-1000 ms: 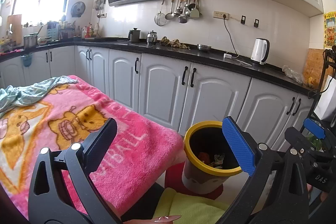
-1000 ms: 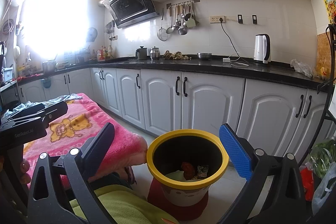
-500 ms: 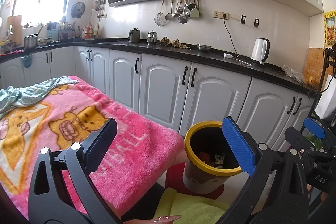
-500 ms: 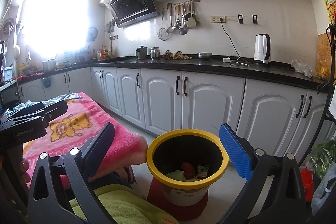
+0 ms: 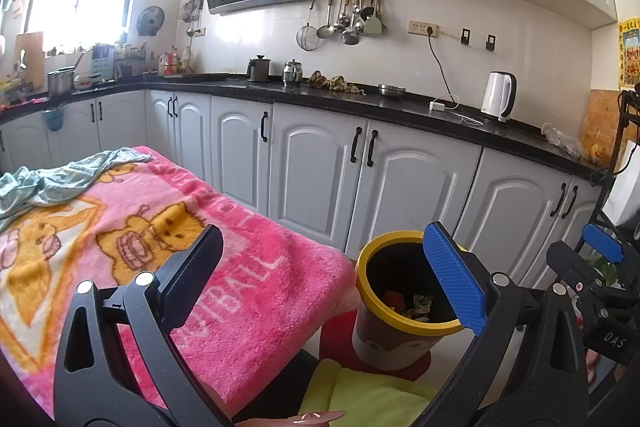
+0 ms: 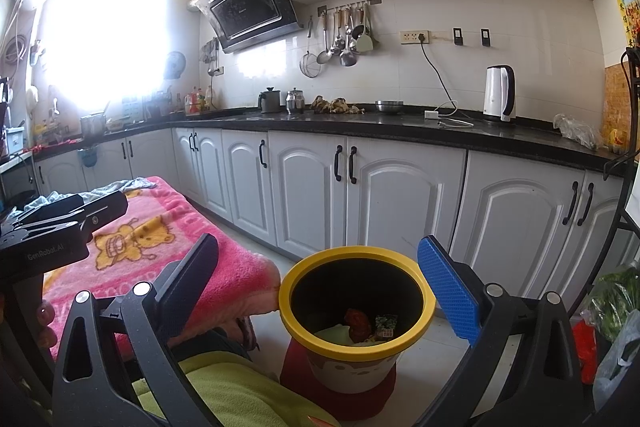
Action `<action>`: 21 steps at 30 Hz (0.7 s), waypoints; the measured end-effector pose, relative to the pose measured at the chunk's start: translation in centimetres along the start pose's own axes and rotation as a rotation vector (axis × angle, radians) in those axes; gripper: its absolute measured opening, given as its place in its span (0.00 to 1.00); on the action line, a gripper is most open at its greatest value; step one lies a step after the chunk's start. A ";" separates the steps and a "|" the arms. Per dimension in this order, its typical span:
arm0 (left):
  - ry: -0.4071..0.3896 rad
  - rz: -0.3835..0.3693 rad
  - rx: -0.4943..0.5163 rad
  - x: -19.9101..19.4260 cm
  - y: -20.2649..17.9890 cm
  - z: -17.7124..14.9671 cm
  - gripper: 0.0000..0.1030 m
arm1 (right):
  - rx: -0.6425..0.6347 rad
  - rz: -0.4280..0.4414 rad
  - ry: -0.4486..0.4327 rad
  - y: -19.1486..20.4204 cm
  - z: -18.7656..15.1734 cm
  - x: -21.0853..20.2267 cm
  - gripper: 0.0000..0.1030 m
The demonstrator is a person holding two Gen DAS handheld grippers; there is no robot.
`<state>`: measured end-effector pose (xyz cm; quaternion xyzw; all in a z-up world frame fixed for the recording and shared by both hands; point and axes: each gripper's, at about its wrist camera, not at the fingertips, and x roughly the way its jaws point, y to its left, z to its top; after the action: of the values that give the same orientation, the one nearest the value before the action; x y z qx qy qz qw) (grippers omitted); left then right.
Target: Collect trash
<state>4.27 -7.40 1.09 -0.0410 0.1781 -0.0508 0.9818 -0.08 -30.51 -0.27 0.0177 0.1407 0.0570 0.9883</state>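
A yellow-rimmed bin (image 6: 356, 269) stands on a red stool (image 6: 340, 391) on the floor; it also shows in the left wrist view as the bin (image 5: 404, 327). Inside lie a red scrap (image 6: 357, 321) and small wrappers (image 6: 385, 323). My right gripper (image 6: 318, 283) hangs open just above and before the bin's mouth, nothing between its fingers. My left gripper (image 5: 324, 267) is open too, over the near corner of the pink blanket (image 5: 160, 243), left of the bin. The left gripper's body (image 6: 60, 227) appears at the right wrist view's left edge.
White base cabinets (image 5: 312, 171) under a black counter (image 5: 360, 103) run behind the bin. A teal cloth (image 5: 52, 181) lies on the blanket's far end. A green cloth (image 6: 236, 395) covers a person's lap below. Bags (image 6: 612, 307) sit on the floor at right.
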 end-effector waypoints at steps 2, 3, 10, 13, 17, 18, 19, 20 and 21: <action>0.004 -0.001 -0.005 0.1 0.2 0.0 0.90 | -0.001 0.001 0.001 -0.1 0.0 0.1 0.94; 0.004 0.000 -0.007 0.1 0.4 0.0 0.89 | 0.000 0.000 0.002 -0.1 0.1 0.1 0.94; 0.027 0.030 -0.008 0.5 1.0 -0.2 0.89 | -0.022 0.024 0.018 0.3 0.0 0.7 0.94; 0.059 0.036 -0.062 0.5 2.7 -0.1 0.89 | -0.083 0.074 0.050 1.8 0.4 2.0 0.94; 0.105 0.142 -0.248 -0.5 9.7 0.1 0.89 | -0.165 0.232 0.120 6.9 2.2 5.1 0.94; 0.107 0.216 -0.290 -1.5 13.1 0.1 0.89 | -0.202 0.309 0.136 10.1 3.0 6.3 0.94; 0.097 0.287 -0.319 -2.5 15.7 0.1 0.89 | -0.224 0.372 0.156 12.9 3.5 7.2 0.94; 0.086 0.366 -0.350 -3.7 18.5 -0.1 0.89 | -0.234 0.433 0.172 15.2 3.9 7.7 0.94; 0.075 0.452 -0.379 -5.1 21.6 -0.5 0.89 | -0.254 0.565 0.208 19.7 4.2 8.7 0.94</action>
<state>1.19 14.55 0.30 -0.1808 0.2251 0.2019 0.9359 7.26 -10.03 2.33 -0.0733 0.2221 0.3475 0.9080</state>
